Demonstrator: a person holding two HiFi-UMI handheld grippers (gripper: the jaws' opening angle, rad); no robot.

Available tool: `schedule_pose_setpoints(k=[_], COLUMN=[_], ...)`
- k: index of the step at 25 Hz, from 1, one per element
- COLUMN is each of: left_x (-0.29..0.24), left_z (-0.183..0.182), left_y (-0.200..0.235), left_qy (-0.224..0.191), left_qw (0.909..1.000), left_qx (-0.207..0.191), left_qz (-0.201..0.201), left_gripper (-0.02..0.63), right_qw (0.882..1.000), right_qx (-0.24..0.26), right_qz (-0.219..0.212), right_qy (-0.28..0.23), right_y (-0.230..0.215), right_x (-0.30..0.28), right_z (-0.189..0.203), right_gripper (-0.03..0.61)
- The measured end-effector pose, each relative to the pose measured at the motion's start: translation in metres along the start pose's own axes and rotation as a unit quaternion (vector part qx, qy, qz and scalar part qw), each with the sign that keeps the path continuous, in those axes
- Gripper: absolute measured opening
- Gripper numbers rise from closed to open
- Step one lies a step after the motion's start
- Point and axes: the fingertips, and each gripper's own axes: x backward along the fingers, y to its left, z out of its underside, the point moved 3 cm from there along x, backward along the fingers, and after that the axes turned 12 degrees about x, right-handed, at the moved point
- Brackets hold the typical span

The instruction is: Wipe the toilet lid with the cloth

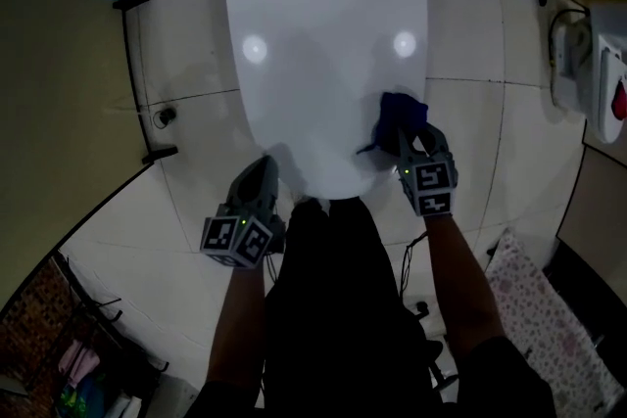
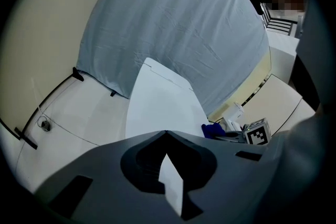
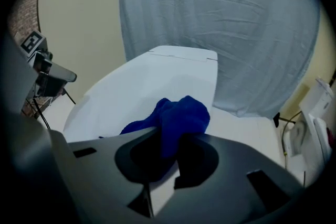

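The right tongs (image 1: 415, 140), clenched on a crumpled dark-blue cloth (image 1: 400, 111), rest it at the near right of the glossy white toilet lid (image 1: 323, 34), whose length runs ahead, while the left tongs (image 1: 258, 173) hang closed, empty.

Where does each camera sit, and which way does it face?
Head view: on the person's head, facing steeply down at the toilet lid; both forearms show.
Left gripper view: on the left hand-held gripper, facing along the lid toward a grey curtain; its shut jaws show.
Right gripper view: on the right hand-held gripper, facing likewise; its jaws pinch the cloth.
Shared: all three show lid and cloth.
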Motion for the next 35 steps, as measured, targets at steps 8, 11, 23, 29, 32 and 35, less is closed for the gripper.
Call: schedule_pose_setpoints(k=[8, 11, 23, 29, 32, 35], left_x=[-0.014, -0.014, 0.032, 0.075, 0.093, 0.106], left_z=[0.010, 0.008, -0.006, -0.017, -0.018, -0.015], left_y=[-0.012, -0.014, 0.019, 0.054, 0.070, 0.081], left_qy=[0.022, 0.025, 0.013, 0.002, -0.003, -0.005], left_qw=[0.9995, 0.9994, 0.9998, 0.9996, 0.9992, 0.9989], left_qx=[-0.014, -0.017, -0.013, -0.008, -0.006, -0.004], left_qz=[0.014, 0.018, -0.003, -0.027, -0.041, -0.046], left_gripper=[-0.008, -0.008, -0.008, -0.008, -0.008, -0.008], right_qw=[0.999, 0.999, 0.998, 0.984, 0.981, 0.986], right_qx=[-0.028, -0.032, 0.000, -0.015, -0.044, -0.038], right_qz=[0.030, 0.040, -0.002, -0.130, -0.160, -0.156], right_qy=[-0.006, 0.003, -0.070, -0.123, -0.098, -0.041], right_y=[-0.016, -0.015, 0.062, 0.198, 0.242, 0.260], right_x=[0.005, 0.006, 0.027, 0.025, 0.006, -0.017], right_z=[0.012, 0.013, -0.083, -0.143, -0.138, -0.105], right_gripper=[0.057, 0.056, 0.055, 0.055, 0.055, 0.055])
